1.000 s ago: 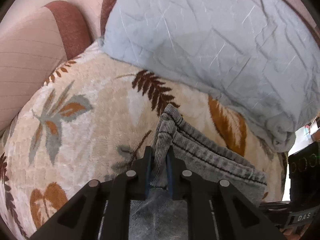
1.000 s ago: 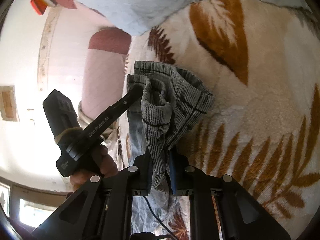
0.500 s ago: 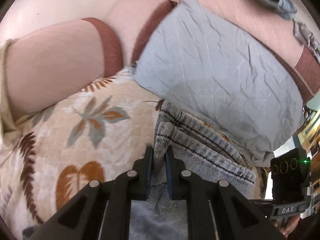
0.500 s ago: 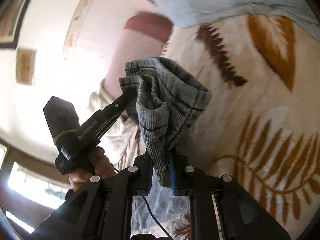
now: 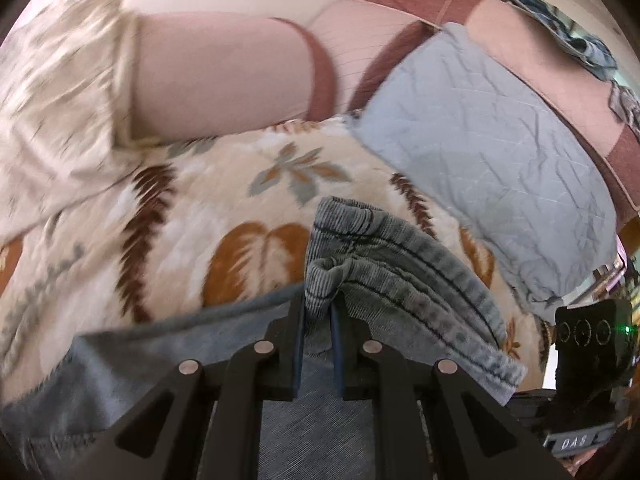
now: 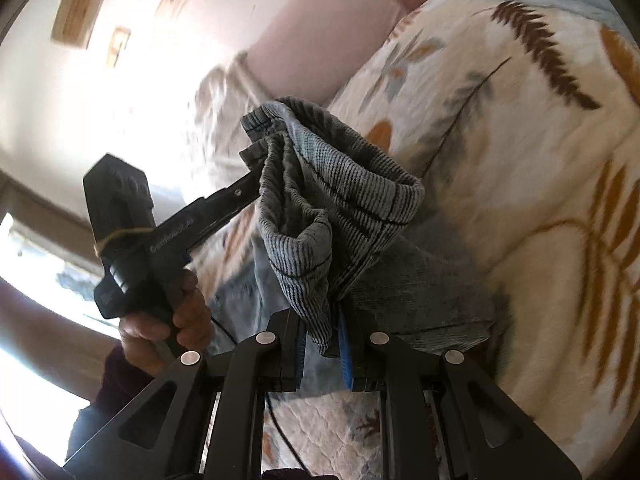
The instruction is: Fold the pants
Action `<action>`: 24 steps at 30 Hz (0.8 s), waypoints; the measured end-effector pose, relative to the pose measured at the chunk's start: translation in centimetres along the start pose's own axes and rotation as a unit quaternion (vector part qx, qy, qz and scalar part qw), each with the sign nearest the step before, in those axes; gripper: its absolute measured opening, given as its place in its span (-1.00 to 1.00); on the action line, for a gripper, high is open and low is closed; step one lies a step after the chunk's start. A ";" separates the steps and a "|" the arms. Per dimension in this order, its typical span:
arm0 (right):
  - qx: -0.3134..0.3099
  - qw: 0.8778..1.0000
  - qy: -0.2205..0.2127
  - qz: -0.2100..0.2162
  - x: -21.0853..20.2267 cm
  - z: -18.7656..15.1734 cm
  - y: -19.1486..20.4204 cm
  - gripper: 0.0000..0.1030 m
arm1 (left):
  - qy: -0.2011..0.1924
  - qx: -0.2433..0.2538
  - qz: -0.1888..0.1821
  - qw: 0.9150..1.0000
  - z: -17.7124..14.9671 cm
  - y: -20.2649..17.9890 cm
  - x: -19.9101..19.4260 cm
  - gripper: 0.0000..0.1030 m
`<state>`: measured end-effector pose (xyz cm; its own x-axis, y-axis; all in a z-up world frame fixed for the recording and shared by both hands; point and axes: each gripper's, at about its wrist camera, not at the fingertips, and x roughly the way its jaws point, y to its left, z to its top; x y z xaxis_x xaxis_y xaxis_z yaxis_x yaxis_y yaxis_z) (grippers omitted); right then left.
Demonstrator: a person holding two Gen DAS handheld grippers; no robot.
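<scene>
The pants (image 5: 404,276) are grey-blue with a ribbed striped waistband (image 6: 332,200). They hang lifted above a leaf-patterned blanket (image 5: 200,208). My left gripper (image 5: 318,312) is shut on one end of the waistband. My right gripper (image 6: 322,332) is shut on the other end. The waistband bunches between the two. In the right wrist view the left gripper (image 6: 240,194) shows from the side, held in a hand (image 6: 168,320). The pant legs hang below, mostly hidden by the grippers.
A light blue quilted pillow (image 5: 492,152) lies at the right of the blanket. A pink and maroon sofa back (image 5: 224,76) stands behind. A cream patterned cloth (image 5: 60,100) drapes at the left. The right gripper's body (image 5: 588,360) shows at the lower right.
Both grippers have lifted the waistband up and toward the left, away from the pillow. More of the sofa back and wall shows. The hold on the pants is the same.
</scene>
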<state>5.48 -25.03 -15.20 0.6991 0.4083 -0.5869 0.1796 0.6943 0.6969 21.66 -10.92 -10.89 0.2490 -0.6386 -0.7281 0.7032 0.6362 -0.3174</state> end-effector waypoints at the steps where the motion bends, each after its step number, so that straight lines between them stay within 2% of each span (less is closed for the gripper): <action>1: -0.005 1.000 0.010 -0.002 0.8 -0.3 0.2 -0.74 | -0.001 -0.005 0.006 1.000 -0.4 0.5 -0.1 -0.73; 6: -0.024 0.998 0.056 -0.011 4.0 -1.3 0.9 -0.67 | 0.002 -0.024 0.037 0.999 -2.2 2.6 -0.9 -0.69; 12: -0.046 0.993 0.108 0.013 5.2 -1.4 2.1 -0.22 | -0.001 -0.054 0.076 0.996 -4.9 5.7 -3.5 -0.68; 18: -0.025 0.993 0.104 0.058 4.5 -0.7 2.2 -0.18 | -0.021 -0.099 0.094 0.990 -7.5 8.1 -7.2 -0.68; 21: -0.015 0.995 0.081 0.062 4.1 0.9 1.8 -0.18 | -0.019 -0.087 0.081 0.993 -8.3 6.5 -7.8 -0.68; 24: 0.006 0.997 0.054 0.061 2.4 1.4 1.0 -0.17 | -0.014 -0.056 0.060 0.997 -8.9 3.0 -7.3 -0.68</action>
<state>8.32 -24.16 -15.32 0.6384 0.5504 -0.5381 0.1075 0.6285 0.7704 16.01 -0.46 -11.95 0.3465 -0.5665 -0.7477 0.5890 0.7517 -0.2966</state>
